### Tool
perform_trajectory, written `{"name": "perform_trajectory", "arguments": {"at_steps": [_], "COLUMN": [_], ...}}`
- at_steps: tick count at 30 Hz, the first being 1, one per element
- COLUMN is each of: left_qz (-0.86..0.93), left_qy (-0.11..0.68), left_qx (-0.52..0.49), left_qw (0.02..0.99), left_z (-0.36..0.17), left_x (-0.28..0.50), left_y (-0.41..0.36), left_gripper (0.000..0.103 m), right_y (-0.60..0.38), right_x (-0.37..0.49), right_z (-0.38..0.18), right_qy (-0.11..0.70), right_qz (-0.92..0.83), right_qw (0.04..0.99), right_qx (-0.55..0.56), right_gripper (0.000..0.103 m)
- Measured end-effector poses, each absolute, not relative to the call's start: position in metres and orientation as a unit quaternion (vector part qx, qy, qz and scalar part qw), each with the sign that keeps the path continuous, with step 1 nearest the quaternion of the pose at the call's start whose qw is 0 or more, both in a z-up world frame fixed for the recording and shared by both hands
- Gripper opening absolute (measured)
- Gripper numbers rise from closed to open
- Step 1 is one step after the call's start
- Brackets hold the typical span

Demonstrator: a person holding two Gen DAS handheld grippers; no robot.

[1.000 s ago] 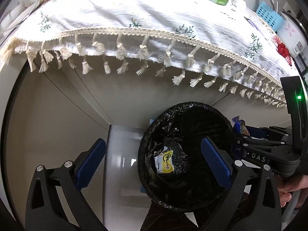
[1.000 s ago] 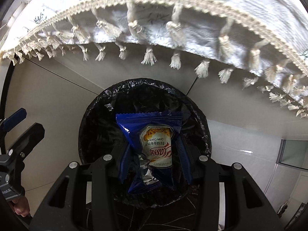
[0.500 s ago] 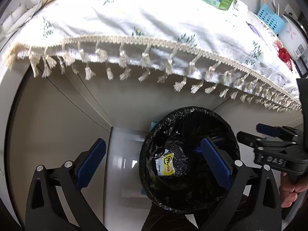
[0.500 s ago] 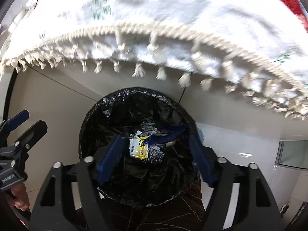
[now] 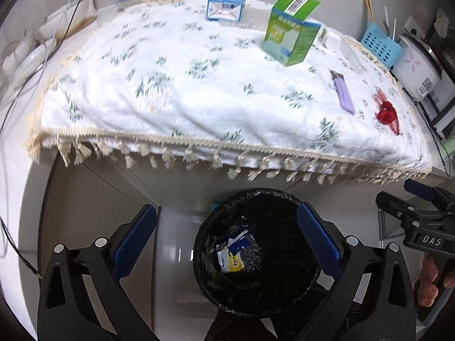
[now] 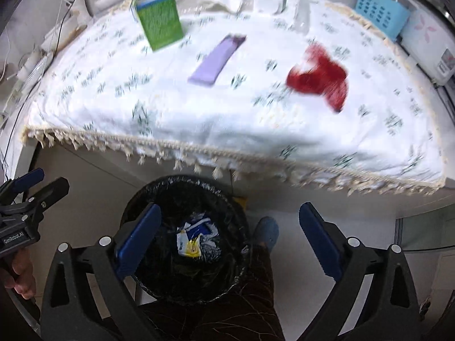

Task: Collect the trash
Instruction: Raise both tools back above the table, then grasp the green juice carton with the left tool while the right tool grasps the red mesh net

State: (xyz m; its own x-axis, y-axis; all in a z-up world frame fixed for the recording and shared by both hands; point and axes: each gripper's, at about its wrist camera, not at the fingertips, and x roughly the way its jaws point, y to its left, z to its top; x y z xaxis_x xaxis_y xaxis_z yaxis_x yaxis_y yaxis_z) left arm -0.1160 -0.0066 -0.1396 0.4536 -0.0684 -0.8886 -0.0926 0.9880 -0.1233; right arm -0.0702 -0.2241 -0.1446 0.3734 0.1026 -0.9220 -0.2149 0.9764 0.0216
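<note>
A black-lined trash bin [image 5: 287, 199] stands on the floor below the table edge; it also shows in the right wrist view [image 6: 159, 184]. Inside lie a yellow-white wrapper [image 5: 231, 262] and a blue cookie packet [image 5: 240, 238], seen too in the right wrist view [image 6: 200, 228]. On the floral tablecloth [image 5: 184, 91] lie a purple wrapper [image 6: 217, 59], a red wrapper [image 6: 321, 78], a green carton [image 5: 290, 32] and a small blue-white box [image 5: 226, 7]. My left gripper [image 5: 226, 237] is open and empty above the bin. My right gripper [image 6: 230, 236] is open and empty, above the bin's right side.
A blue basket [image 5: 381, 47] and a white rice cooker [image 5: 418, 68] stand at the table's far right. Cables and white items [image 5: 57, 28] lie at the far left. The tablecloth fringe [image 5: 216, 156] hangs over the front edge. White tiled floor surrounds the bin.
My right gripper opened and dropped the blue cookie packet into the bin. Both grippers then rose, bringing the tabletop into view.
</note>
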Motion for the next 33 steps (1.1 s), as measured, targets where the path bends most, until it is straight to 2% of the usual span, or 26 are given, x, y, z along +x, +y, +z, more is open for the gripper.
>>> {"name": "perform_trajectory", "arguments": {"at_steps": [8, 17, 30, 33], "left_qz": [0.012, 0.014, -0.006, -0.014], "left_qy": [0.515, 0.494, 0.487, 0.487], "left_qx": [-0.076, -0.074, -0.074, -0.073], "left_qw": [0.854, 0.866, 0.870, 0.870], "left_z": [-0.104, -0.073, -0.079, -0.087], "left_x": [-0.103, -0.065, 0.016, 0.034], "left_y": [-0.009, -0.017, -0.040, -0.045], "left_gripper": [0.097, 0.097, 0.097, 0.097], "right_y": [-0.250, -0.269, -0.302, -0.308], "right_x": [-0.056, -0.029, 0.024, 0.034], "right_z": [-0.094, -0.068, -0.077, -0.087], "right_qy": [0.512, 0.497, 0.522, 0.533], "right_qz": [0.079, 0.068, 0.049, 0.047], "right_qw": [0.854, 0.864, 0.851, 0.844], "right_qx": [-0.041, -0.034, -0.025, -0.023], "right_gripper": [0.094, 0.094, 0.094, 0.090]}}
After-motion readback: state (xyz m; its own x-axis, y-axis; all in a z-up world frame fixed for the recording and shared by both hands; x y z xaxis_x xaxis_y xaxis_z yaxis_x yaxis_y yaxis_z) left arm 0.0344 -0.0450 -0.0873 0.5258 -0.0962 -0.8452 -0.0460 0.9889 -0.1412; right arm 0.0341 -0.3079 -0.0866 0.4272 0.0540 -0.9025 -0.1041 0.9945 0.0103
